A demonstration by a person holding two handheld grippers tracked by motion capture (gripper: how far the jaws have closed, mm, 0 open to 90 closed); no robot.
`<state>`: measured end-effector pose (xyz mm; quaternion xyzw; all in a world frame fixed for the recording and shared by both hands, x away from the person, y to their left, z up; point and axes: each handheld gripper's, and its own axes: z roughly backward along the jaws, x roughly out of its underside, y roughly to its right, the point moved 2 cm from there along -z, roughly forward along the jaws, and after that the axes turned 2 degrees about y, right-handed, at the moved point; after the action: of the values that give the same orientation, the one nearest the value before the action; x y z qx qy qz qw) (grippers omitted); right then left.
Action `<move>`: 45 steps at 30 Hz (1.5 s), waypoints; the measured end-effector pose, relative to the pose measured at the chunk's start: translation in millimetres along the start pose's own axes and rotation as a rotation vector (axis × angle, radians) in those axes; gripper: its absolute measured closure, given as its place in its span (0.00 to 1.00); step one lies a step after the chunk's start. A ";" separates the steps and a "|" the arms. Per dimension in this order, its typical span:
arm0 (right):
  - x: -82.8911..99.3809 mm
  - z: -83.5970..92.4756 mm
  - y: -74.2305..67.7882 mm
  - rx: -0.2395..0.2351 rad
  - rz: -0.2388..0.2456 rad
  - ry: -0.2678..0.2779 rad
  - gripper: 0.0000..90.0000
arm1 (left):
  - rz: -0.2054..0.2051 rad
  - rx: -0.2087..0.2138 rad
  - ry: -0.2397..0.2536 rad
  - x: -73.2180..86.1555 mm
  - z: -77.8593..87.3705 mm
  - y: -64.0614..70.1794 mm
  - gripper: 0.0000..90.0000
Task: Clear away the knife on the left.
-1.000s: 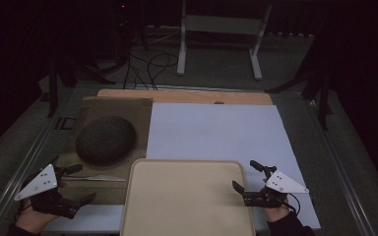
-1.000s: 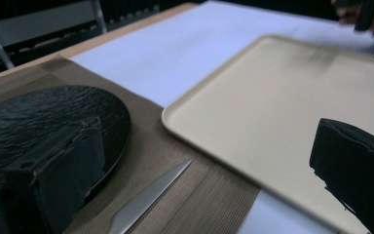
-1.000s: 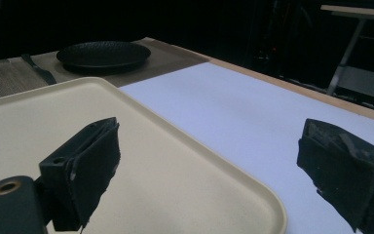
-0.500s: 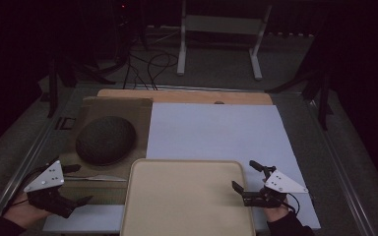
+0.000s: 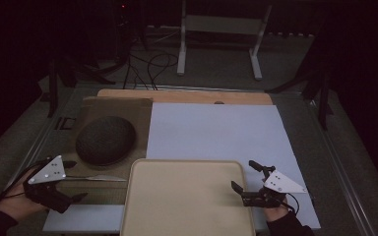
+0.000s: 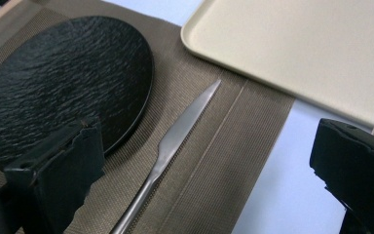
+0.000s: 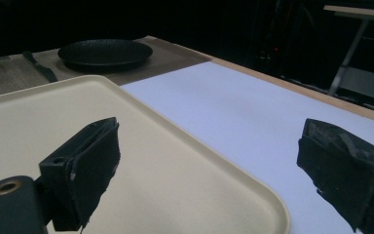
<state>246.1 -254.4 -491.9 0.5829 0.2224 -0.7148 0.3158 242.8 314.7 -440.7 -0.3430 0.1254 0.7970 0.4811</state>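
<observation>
Nothing carried yet, no step visibly done. Left tool (image 5: 59,184) jaws apart, empty, hovering above knife (image 6: 175,141) on brown mat (image 6: 214,161) beside black plate (image 6: 63,80), bench's near-left corner. Right tool (image 5: 248,182) jaws apart over beige tray (image 5: 187,196) at near edge. Tray empty, plate empty.

**Dim room, lit table**

The high view is dark and grainy; beyond the white sheet (image 5: 216,137) the room sinks into near black. The sheet is the brightest area there. In the left gripper view, light glints along the knife (image 6: 175,141), while the near black jaws blur. The right gripper view's background above the sheet is black.
</observation>
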 end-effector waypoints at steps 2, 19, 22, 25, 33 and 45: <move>0.2 0.1 0.2 0.002 0.002 -0.002 0.09 | -0.020 -0.001 -0.031 -0.8 -1.4 -0.7 0.00; 1.5 -1.8 -0.7 0.000 0.006 -0.015 0.09 | -0.105 0.011 -0.207 -11.9 -8.6 -12.6 0.00; 1.7 -2.0 -0.8 0.000 0.005 -0.016 0.09 | -0.117 0.016 -0.226 -13.3 -9.9 -13.7 0.00; 1.9 -2.5 -1.0 -0.001 0.007 -0.016 0.09 | -0.125 0.024 -0.240 -16.3 -9.9 -15.5 0.00; 1.9 -3.0 -1.2 0.000 0.011 -0.016 0.09 | -0.132 0.036 -0.281 -18.7 -11.3 -20.7 0.00; 3.0 -3.7 -0.4 -0.001 0.006 -0.018 0.09 | -0.164 0.083 -0.421 -17.8 -24.8 -30.7 0.00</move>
<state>248.0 -252.2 -495.7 0.5771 0.2182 -0.7188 0.3205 284.8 304.9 -443.1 -0.1579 0.0265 0.8033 0.5736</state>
